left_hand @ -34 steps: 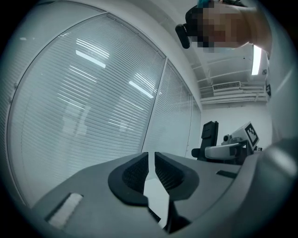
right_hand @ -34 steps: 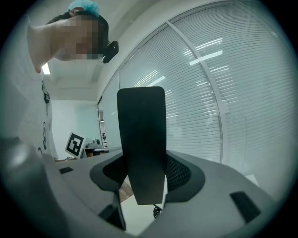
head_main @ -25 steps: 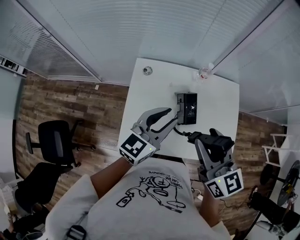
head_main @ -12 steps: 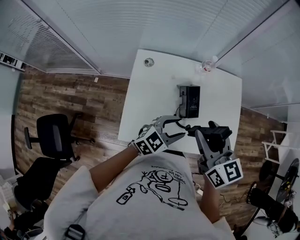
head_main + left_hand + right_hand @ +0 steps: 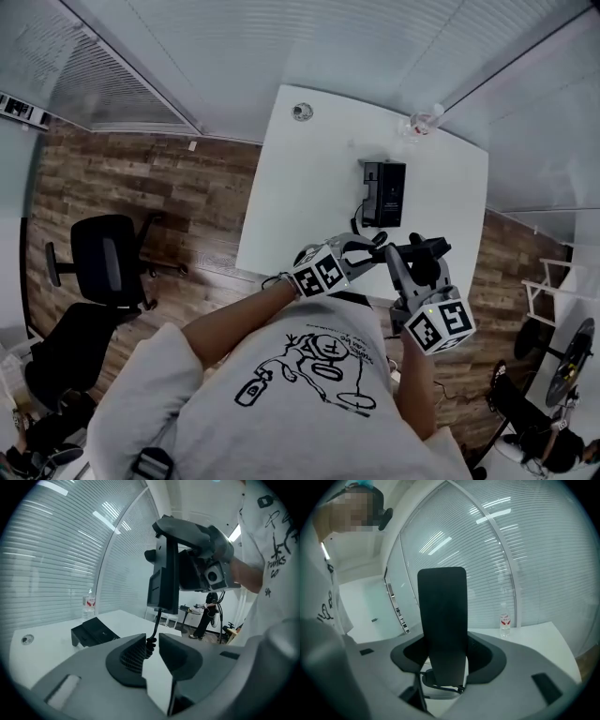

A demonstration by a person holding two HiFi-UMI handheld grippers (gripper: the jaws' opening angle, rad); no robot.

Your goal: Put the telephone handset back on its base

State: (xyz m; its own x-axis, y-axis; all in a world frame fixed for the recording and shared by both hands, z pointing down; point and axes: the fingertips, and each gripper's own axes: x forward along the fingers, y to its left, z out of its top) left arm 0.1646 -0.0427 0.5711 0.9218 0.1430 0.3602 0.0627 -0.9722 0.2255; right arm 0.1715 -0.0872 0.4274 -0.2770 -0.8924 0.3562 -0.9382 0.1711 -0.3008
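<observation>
The right gripper (image 5: 443, 654) is clamped on the black handset (image 5: 442, 616), holding it upright over the near edge of the white worktop (image 5: 300, 197). The left gripper (image 5: 151, 639) has just been closing its jaws, which stand a narrow gap apart with the coiled cord (image 5: 150, 645) between them. The base (image 5: 383, 192) lies on the worktop beyond both grippers.
</observation>
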